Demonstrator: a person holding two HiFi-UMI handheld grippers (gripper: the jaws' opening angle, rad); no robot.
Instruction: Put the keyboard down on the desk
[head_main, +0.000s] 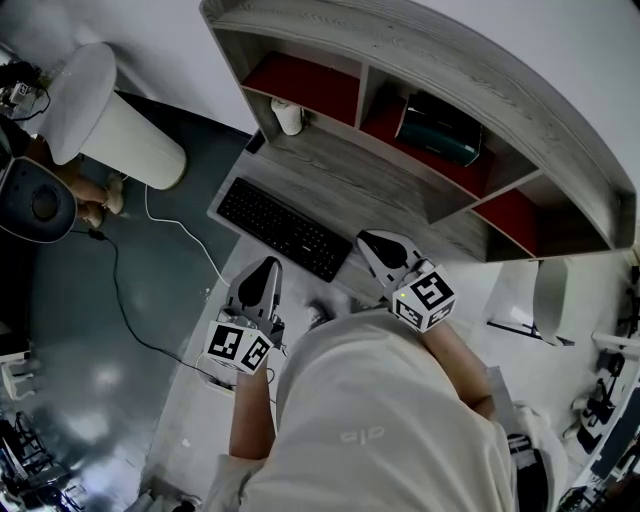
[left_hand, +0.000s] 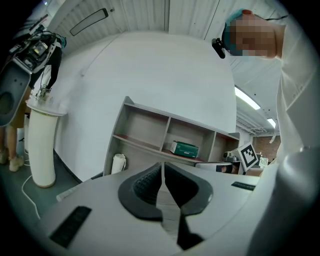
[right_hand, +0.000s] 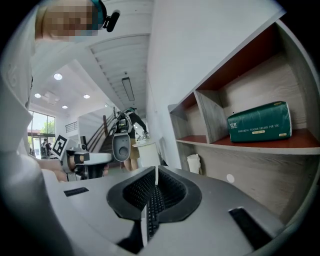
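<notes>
The black keyboard (head_main: 285, 228) lies flat on the grey wooden desk (head_main: 375, 190), slanted toward the left edge. My left gripper (head_main: 260, 278) hovers just off the desk's near left corner, jaws shut with nothing between them. My right gripper (head_main: 376, 246) hangs above the desk just right of the keyboard's near end, also shut and empty. In the right gripper view the closed jaws (right_hand: 155, 172) point along the keyboard (right_hand: 152, 207), a strip of keys showing below them. In the left gripper view the shut jaws (left_hand: 162, 166) face the shelves.
A shelf unit (head_main: 420, 70) with red-backed compartments rises behind the desk, holding a green box (head_main: 440, 130). A white roll (head_main: 287, 116) stands at the desk's back left. A white cylinder (head_main: 110, 115) and a cable (head_main: 180, 235) are on the floor to the left.
</notes>
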